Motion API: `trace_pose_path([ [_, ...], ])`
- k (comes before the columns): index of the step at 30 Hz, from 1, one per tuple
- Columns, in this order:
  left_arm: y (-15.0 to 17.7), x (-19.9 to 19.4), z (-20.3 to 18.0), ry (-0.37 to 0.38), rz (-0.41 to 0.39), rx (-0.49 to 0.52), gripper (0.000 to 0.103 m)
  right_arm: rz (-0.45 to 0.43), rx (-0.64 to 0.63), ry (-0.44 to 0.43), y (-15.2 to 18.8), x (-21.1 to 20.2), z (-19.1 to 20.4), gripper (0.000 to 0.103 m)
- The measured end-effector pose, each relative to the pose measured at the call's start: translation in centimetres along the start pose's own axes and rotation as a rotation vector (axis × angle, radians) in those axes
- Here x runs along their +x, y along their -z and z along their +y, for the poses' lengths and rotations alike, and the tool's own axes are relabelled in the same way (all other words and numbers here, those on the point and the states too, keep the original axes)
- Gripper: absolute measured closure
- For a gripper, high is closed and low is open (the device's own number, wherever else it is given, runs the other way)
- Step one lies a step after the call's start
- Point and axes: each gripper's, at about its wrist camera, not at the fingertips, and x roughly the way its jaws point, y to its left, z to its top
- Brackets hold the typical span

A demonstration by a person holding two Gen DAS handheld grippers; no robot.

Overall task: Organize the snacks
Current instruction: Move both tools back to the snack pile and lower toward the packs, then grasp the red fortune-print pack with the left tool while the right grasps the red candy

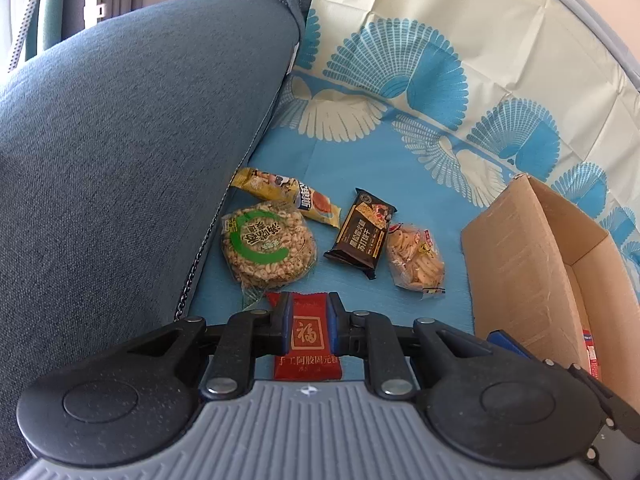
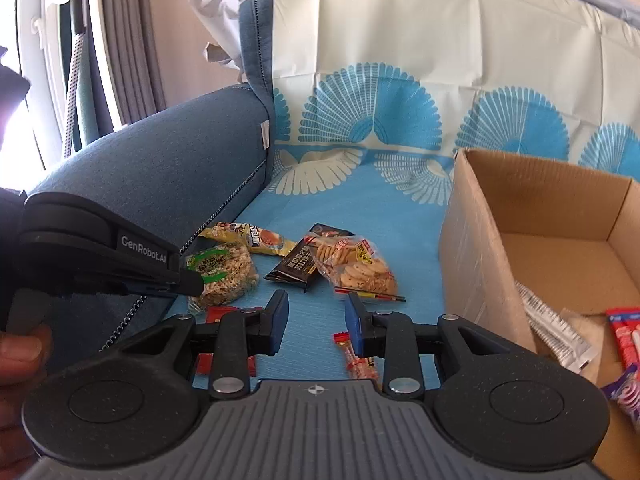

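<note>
Left wrist view: the left gripper (image 1: 307, 322) sits at 6 o'clock, its blue-padded fingers (image 1: 285, 326) pressed against both sides of a red packet (image 1: 307, 344) that lies on the blue cloth (image 1: 360, 152). Just past it, toward 11 o'clock, lies a round puffed-rice cake (image 1: 268, 249) in clear wrap with a green ring. A yellow bar (image 1: 286, 194) lies beyond the cake, touching its far edge. At 12 o'clock from the fingers is a dark cracker pack (image 1: 360, 232), and just beside it at 1 o'clock a clear bag of biscuits (image 1: 416, 262), the two touching. A cardboard box (image 1: 528, 248) stands at 3 o'clock, open at the top. A blue-grey cushion (image 1: 132, 152) fills the 9 to 11 o'clock side. The other gripper's blue tip shows by the box at 4 o'clock.

Right wrist view: the right gripper (image 2: 316, 320) hangs over the cloth (image 2: 320, 208) with its fingers (image 2: 280, 318) spread apart and nothing between them. A thin red-and-orange stick snack (image 2: 358, 358) lies at 5 o'clock under the right finger. The left gripper (image 2: 188, 278) enters from 9 o'clock; the red packet (image 2: 224, 314) shows below it, but its hold cannot be told here. The cake (image 2: 228, 276), yellow bar (image 2: 250, 238), cracker pack (image 2: 294, 268) and biscuits (image 2: 356, 268) lie at 11 to 1 o'clock. The box (image 2: 480, 240) at 3 o'clock holds several wrapped snacks (image 2: 560, 328).
</note>
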Motion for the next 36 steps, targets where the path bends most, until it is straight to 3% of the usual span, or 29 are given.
trace_pose_path([
  [7,-0.2,1.0,0.1,0.002,0.031,-0.014,0.084,0.04,-0.048,0.035,1.2,1.7,0.4,0.07],
  [9,-0.2,1.3,0.2,0.009,0.041,-0.023,0.083,0.055,-0.007,0.027,1.1,2.2,0.0,0.07],
  [15,-0.1,2.1,0.0,0.004,0.072,-0.027,0.082,0.067,-0.049,0.067,2.7,3.6,-0.6,0.064],
  [18,-0.1,2.5,-0.3,0.0,0.08,-0.017,0.075,0.108,-0.035,0.072,3.0,4.8,-1.1,0.064],
  [22,-0.1,3.0,-0.6,-0.007,0.089,-0.015,0.071,0.116,-0.07,0.088,3.1,6.0,-0.8,0.053],
  [30,-0.1,3.6,-1.1,-0.02,0.101,0.0,0.07,0.2,-0.002,0.124,3.2,8.4,-1.8,0.052],
  [34,-0.1,3.9,-1.0,-0.027,0.107,-0.004,0.069,0.201,0.016,0.112,3.3,8.4,-1.9,0.051],
  [35,-0.1,4.0,-1.0,-0.031,0.111,-0.004,0.068,0.201,0.017,0.105,3.3,8.3,-1.9,0.053],
  [36,0.0,4.1,-0.9,-0.034,0.116,-0.008,0.068,0.201,0.021,0.095,3.2,8.2,-2.0,0.062],
])
